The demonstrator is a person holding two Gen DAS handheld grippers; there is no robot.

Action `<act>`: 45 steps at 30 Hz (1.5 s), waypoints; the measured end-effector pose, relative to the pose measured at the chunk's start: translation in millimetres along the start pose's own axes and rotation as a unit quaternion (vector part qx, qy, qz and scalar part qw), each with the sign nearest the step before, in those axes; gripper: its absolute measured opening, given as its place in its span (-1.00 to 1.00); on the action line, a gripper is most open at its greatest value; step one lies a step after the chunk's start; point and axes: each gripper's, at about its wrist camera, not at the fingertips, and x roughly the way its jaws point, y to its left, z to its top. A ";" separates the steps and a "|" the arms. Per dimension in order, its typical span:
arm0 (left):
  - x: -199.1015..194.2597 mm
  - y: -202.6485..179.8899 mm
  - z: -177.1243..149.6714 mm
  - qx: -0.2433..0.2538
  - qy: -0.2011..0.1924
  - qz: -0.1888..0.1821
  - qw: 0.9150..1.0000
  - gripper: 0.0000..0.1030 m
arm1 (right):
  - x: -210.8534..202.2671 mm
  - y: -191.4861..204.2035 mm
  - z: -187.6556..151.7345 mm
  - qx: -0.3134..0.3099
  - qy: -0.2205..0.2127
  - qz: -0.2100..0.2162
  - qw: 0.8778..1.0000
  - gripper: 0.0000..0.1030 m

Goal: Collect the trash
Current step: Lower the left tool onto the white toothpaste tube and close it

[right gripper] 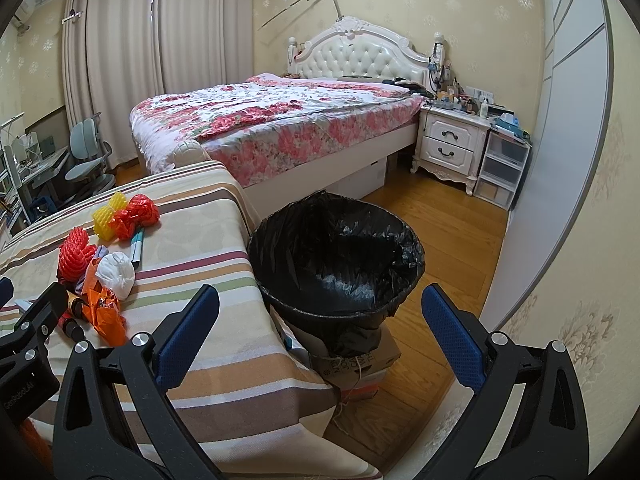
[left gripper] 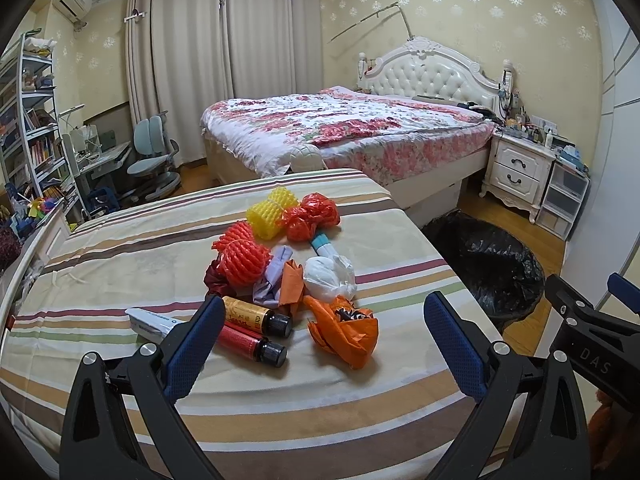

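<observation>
A pile of trash lies on the striped bed (left gripper: 140,248): a yellow foam net (left gripper: 272,213), red foam nets (left gripper: 240,258), a red plastic bag (left gripper: 316,214), a white bag (left gripper: 329,275), an orange wrapper (left gripper: 346,330), two small dark-capped bottles (left gripper: 256,330) and a white tube (left gripper: 150,322). My left gripper (left gripper: 324,320) is open and empty, just short of the bottles and orange wrapper. My right gripper (right gripper: 320,314) is open and empty, in front of the black-lined trash bin (right gripper: 336,256), which also shows in the left wrist view (left gripper: 488,264). The pile also shows in the right wrist view (right gripper: 100,272).
The bin stands on cardboard boxes (right gripper: 356,364) on the wood floor, right of the striped bed. A floral bed (left gripper: 340,128), white nightstand (left gripper: 520,164) and plastic drawers (left gripper: 564,200) stand behind. A desk chair (left gripper: 154,156) and bookshelf (left gripper: 32,120) are at left.
</observation>
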 end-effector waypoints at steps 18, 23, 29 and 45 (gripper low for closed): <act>14.1 7.3 -5.3 -0.003 0.023 0.004 1.000 0.86 | 15.3 24.8 -2.0 -0.026 0.024 0.035 0.999 0.67; 16.0 32.5 -8.1 -0.018 0.037 0.015 0.999 0.60 | 23.8 50.3 -3.9 -0.045 0.043 0.063 0.996 0.50; 22.9 70.0 -18.9 -0.045 0.066 0.036 0.996 0.51 | 34.4 75.7 -7.0 -0.068 0.061 0.080 0.993 0.49; 59.5 138.1 -28.5 -0.118 0.128 0.092 0.980 0.51 | 61.4 97.6 -9.0 -0.086 0.097 0.086 0.988 0.49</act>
